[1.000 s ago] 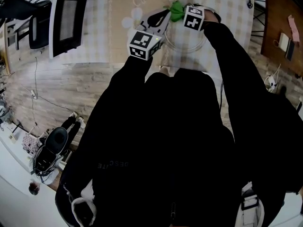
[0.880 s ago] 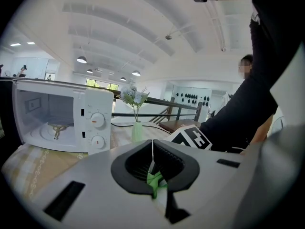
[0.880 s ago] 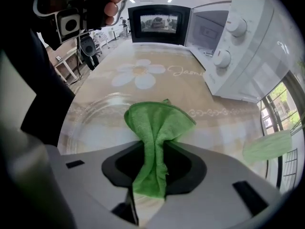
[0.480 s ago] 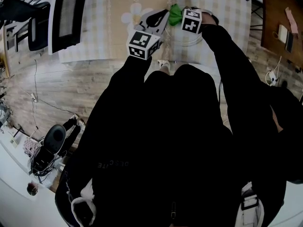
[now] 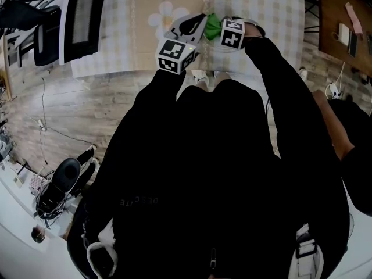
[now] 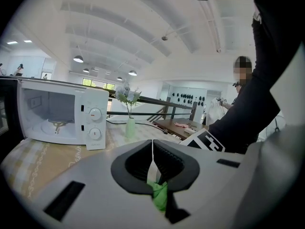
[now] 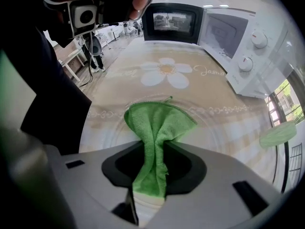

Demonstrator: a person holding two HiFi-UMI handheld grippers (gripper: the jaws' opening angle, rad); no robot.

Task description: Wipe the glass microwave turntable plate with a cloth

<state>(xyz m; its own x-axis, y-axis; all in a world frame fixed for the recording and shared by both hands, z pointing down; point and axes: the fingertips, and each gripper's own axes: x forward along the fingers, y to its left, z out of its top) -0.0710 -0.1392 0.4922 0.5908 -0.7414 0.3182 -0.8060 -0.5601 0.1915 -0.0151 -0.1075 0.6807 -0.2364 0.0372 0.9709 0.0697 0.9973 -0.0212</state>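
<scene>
My left gripper is shut on the thin rim of the glass turntable plate, which stands edge-on between its jaws. The plate shows as a clear disc over the tablecloth in the right gripper view. My right gripper is shut on a green cloth, whose fanned-out end lies against the plate's face. From the head view, both grippers meet above the table, left gripper beside the green cloth and right gripper.
A white microwave stands with its door open at the table's left; its dials are close on the right in the right gripper view. A checked tablecloth with a daisy print covers the table. A vase of flowers stands farther off. Another person's arm is at right.
The right gripper with the green cloth has slid left across the plate, closer to the left gripper. Both grips stay the same.
</scene>
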